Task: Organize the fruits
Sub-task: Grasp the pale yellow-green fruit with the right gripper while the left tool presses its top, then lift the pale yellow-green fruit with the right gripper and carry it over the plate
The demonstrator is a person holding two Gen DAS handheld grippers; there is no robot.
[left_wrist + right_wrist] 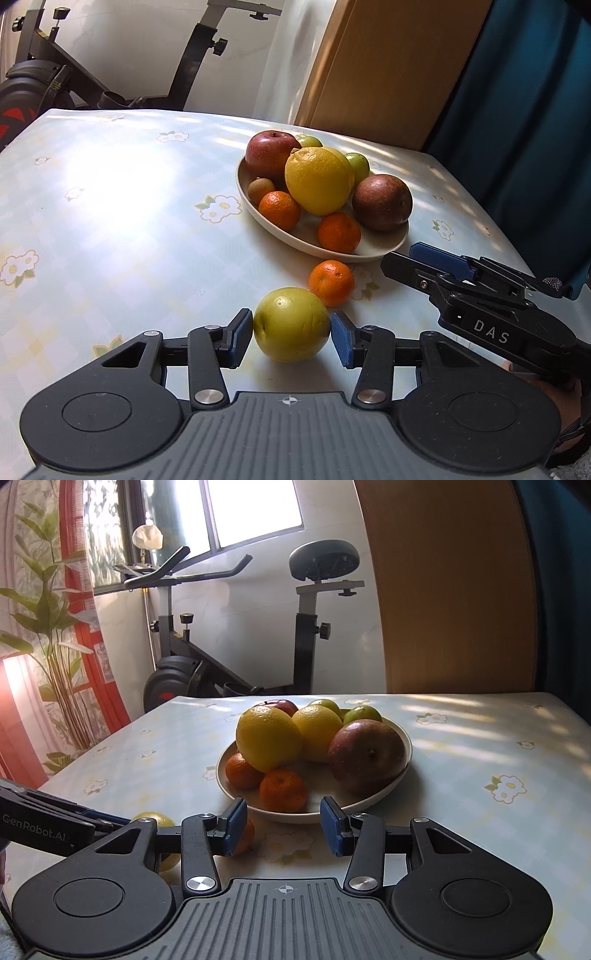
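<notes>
You are picking up the loose fruit that lies outside the plate point(384, 248), and the green apple point(291, 324) at the lower middle of the left wrist view is the piece in hand. Your left gripper point(291, 338) is straddling it on the table point(110, 221), one blue pad against each flank; the left pad is touching the skin, while the right pad looks to be at the skin or a hair off it, and the view is too tight to be sure, so I am treating the grip as just closing rather than firm. Just beyond the apple, touching or nearly touching it, a small mandarin point(331, 282) is sitting on the table between the apple and the plate's near rim. The plate, right of centre, is already carrying a red apple point(271, 157), two lemons, green limes, a kiwi, two mandarins and a dark reddish fruit. Your right gripper point(283, 825) is waiting with its jaws partly apart and nothing between them, low in its own frame, pointing at the plate's near edge. Next you are needing to settle the squeeze, lift the apple straight up clear of the mandarin so it does not roll, and carry it toward the open patch of the plate near the front rim.
</notes>
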